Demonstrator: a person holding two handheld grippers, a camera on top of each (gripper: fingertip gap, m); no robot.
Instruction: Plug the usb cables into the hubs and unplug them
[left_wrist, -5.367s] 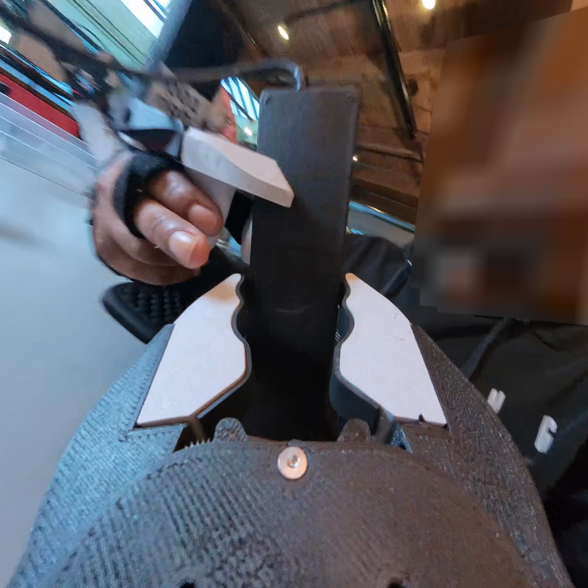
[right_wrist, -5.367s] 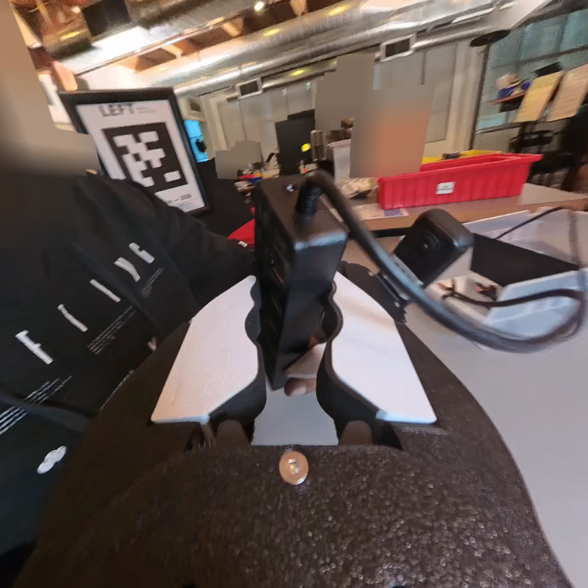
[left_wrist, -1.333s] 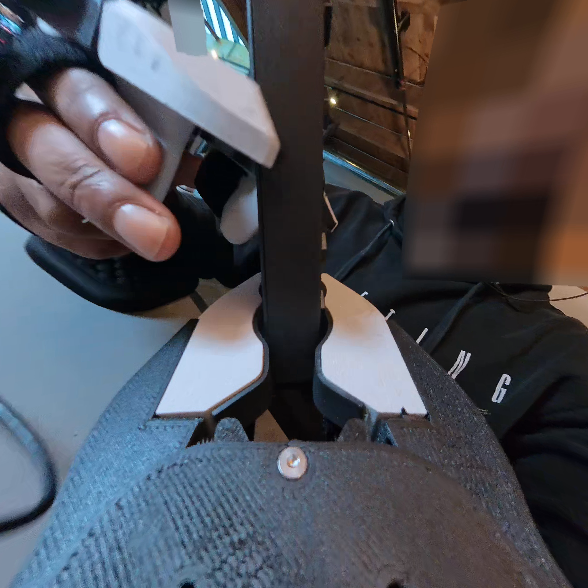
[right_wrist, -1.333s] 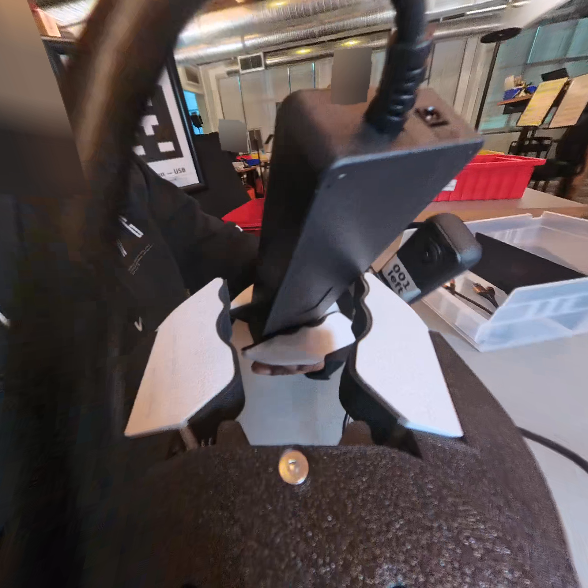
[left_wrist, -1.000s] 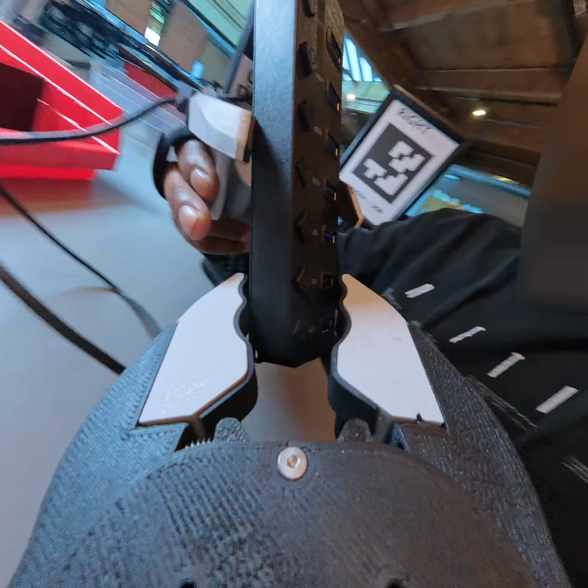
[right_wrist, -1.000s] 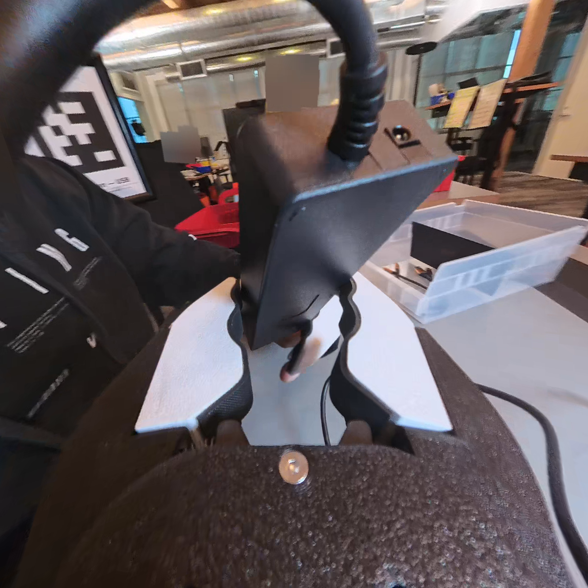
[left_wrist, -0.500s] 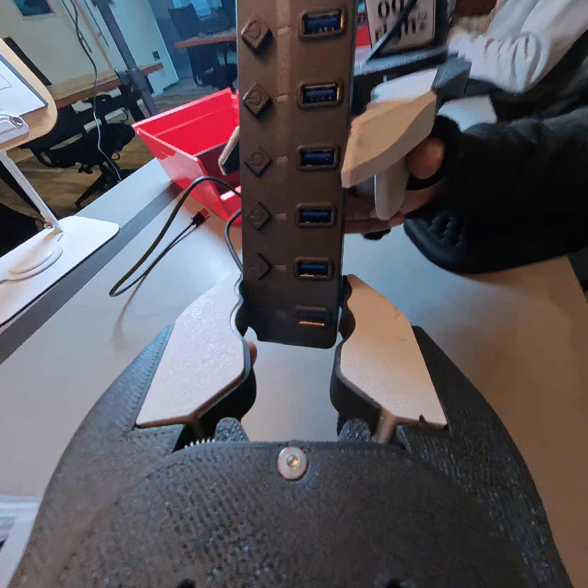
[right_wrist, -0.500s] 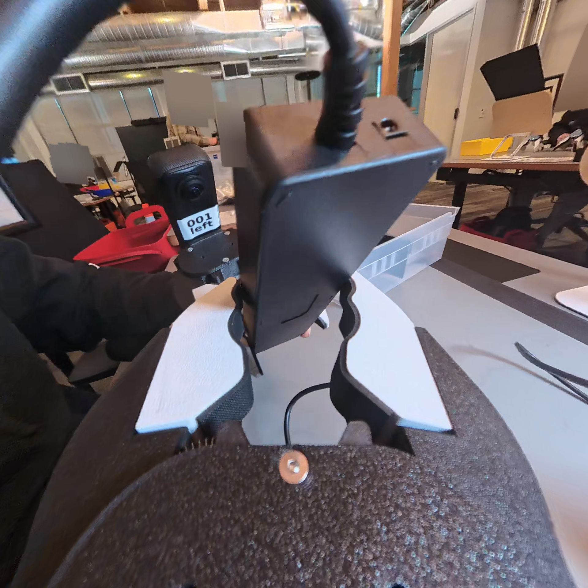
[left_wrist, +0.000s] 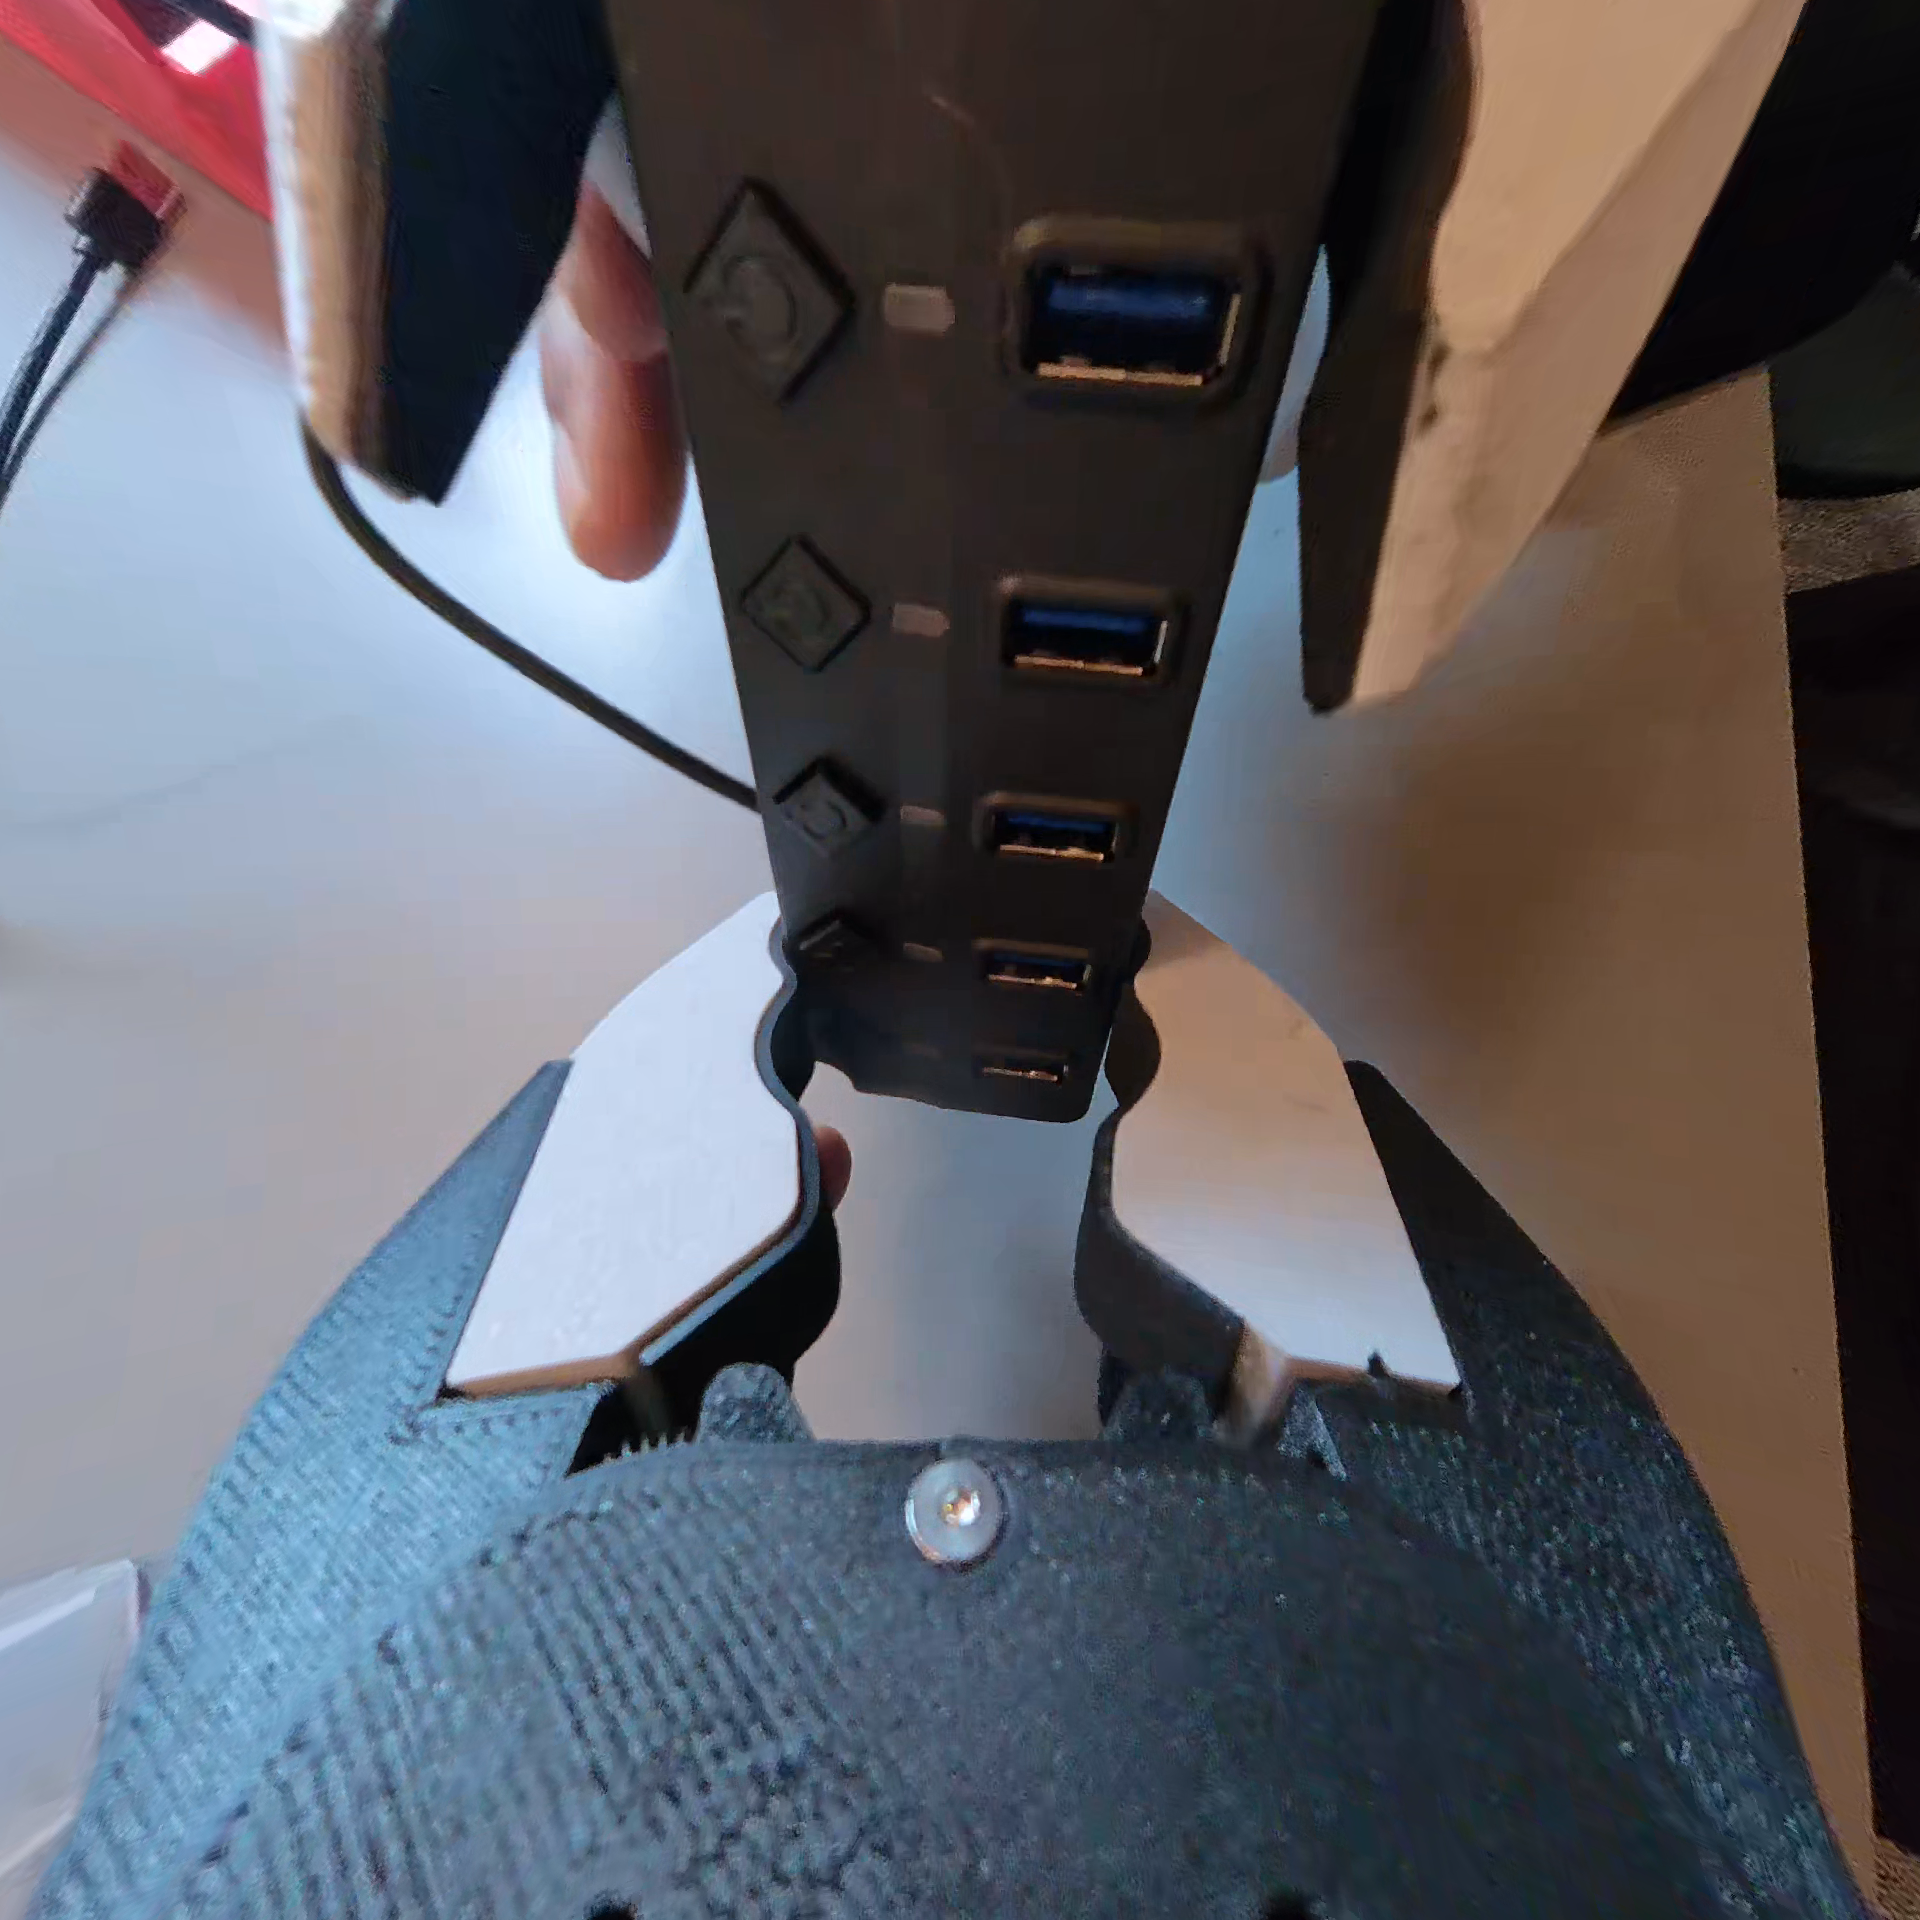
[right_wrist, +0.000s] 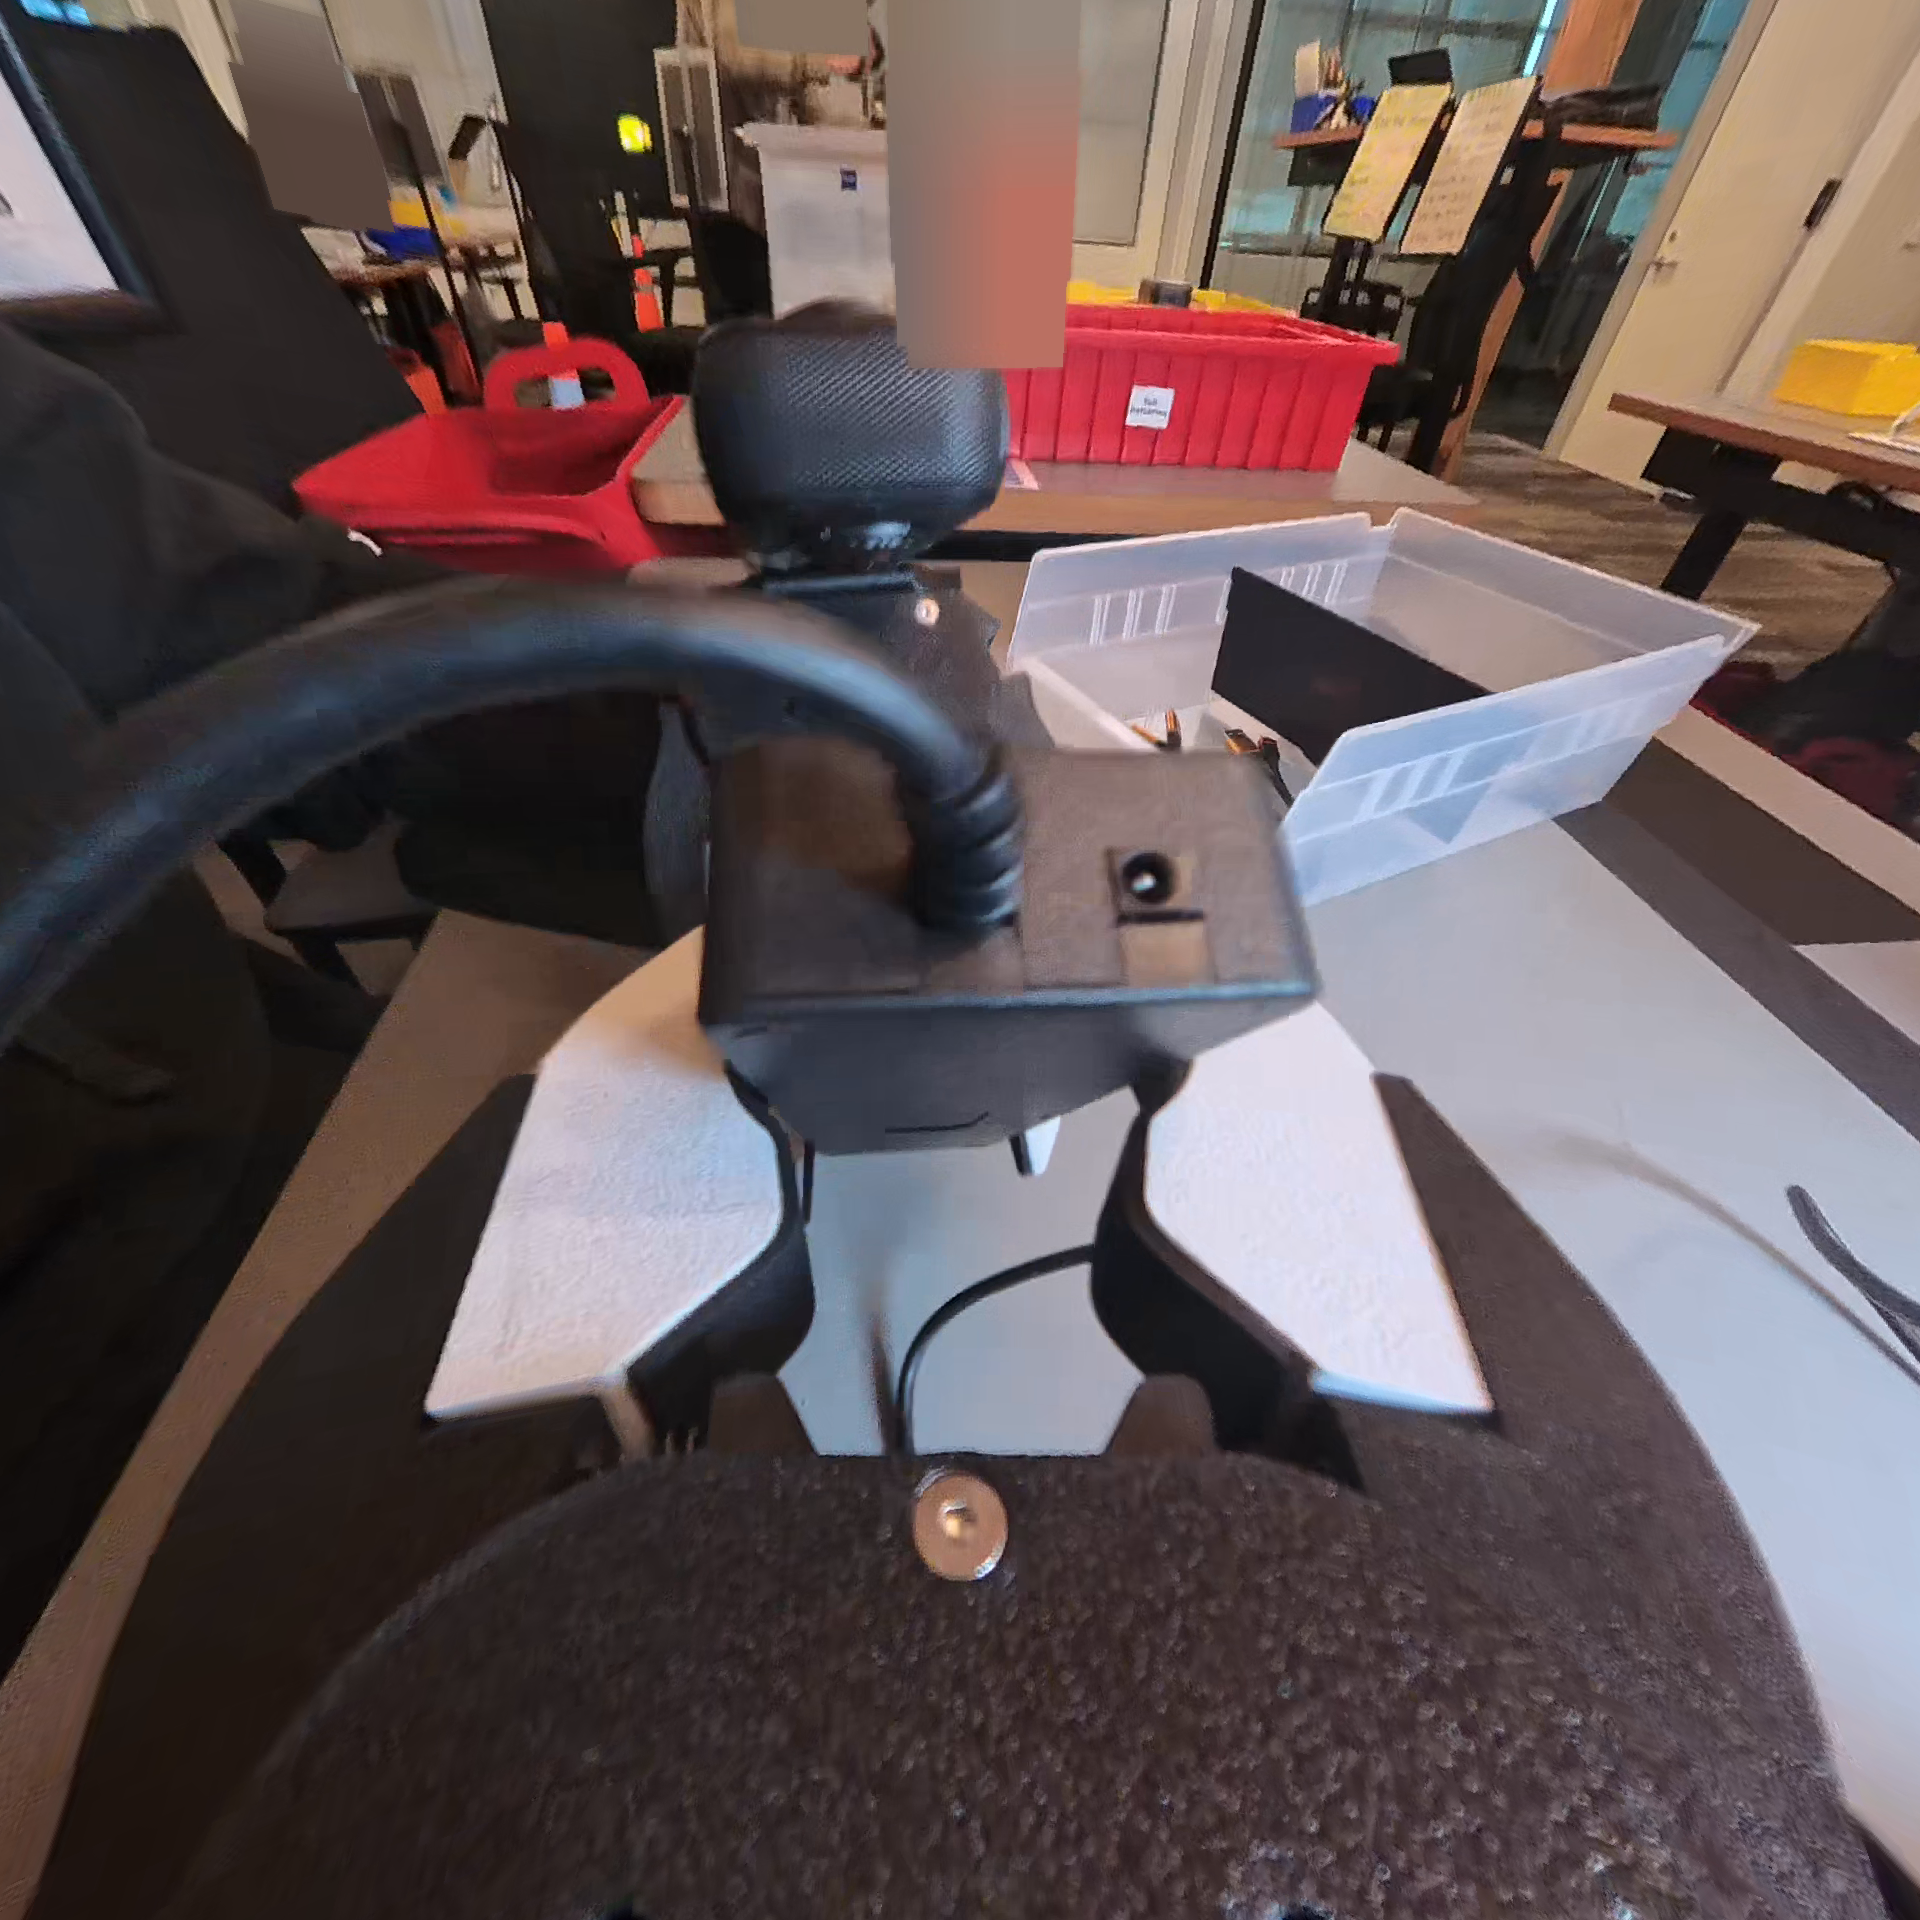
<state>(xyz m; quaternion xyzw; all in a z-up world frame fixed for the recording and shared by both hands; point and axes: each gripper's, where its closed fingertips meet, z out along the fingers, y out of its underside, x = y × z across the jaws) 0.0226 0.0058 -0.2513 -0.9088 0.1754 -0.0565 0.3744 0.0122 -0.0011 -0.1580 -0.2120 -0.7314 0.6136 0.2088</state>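
Hub (left_wrist: 961, 582) is stretching toward twelve o'clock from the left gripper (left_wrist: 956, 997), which is clamping its near end; the right gripper (right_wrist: 951, 1101) is pinching the cabled end (right_wrist: 997, 914). Bare table (left_wrist: 260, 883) is lying open at nine o'clock, a thin cable (left_wrist: 499, 644) crossing it.

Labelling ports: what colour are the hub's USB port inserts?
Blue, in the black hub; clearest in the left wrist view.
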